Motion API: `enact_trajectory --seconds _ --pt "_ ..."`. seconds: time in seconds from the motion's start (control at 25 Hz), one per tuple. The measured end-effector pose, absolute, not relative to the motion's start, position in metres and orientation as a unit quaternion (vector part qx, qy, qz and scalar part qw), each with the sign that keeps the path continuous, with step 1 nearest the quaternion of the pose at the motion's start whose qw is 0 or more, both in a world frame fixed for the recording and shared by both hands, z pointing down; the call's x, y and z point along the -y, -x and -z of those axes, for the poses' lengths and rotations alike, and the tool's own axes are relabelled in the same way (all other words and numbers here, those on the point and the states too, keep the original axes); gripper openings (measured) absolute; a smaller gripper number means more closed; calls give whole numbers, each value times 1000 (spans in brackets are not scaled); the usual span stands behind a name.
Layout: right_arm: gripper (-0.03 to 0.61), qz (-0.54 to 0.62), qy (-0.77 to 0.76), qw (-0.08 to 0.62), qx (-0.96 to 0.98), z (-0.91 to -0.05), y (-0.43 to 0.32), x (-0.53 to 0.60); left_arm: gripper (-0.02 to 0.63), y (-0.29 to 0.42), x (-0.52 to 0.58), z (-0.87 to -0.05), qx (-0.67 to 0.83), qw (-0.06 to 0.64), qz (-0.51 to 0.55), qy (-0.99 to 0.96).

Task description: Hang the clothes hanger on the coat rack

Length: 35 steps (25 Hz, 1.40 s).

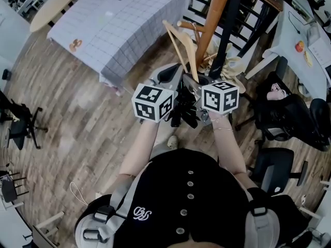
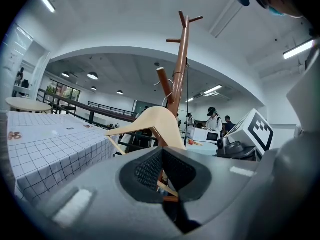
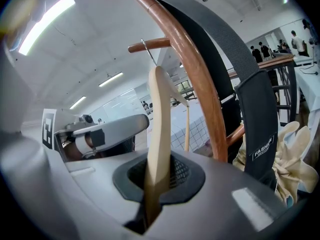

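Note:
A pale wooden clothes hanger (image 1: 182,44) is held up against the brown wooden coat rack (image 1: 216,14). My left gripper (image 1: 175,79) is shut on the hanger's thin lower bar (image 2: 168,188), low between its pads. The hanger's shoulder (image 2: 150,123) rises in front of the rack's pole (image 2: 179,69). My right gripper (image 3: 159,176) is shut on one arm of the hanger (image 3: 159,119), which stands upright out of the jaws. The wire hook (image 3: 148,51) crosses a rack peg (image 3: 155,45); whether it rests on the peg I cannot tell.
A black strap (image 3: 252,114) and cream cloth (image 3: 295,151) hang on the rack beside the pole. A table with a checked cloth (image 1: 124,19) stands at the left. Black office chairs (image 1: 289,120) are on the right. People (image 2: 214,120) stand far behind.

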State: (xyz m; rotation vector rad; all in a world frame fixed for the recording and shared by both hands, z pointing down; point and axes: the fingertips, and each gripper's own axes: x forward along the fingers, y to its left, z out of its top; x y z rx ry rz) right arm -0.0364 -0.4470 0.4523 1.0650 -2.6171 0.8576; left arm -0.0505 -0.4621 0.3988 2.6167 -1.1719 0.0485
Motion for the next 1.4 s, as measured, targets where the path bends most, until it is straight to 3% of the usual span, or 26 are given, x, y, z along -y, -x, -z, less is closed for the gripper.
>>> enact_trajectory --seconds 0.52,1.4 --pt "2 -301 -365 89 876 -459 30 446 0 46 451 -411 397 151 -31 -905" --pt "107 -270 -374 81 883 -453 13 421 0 28 420 -417 391 158 -45 -906"
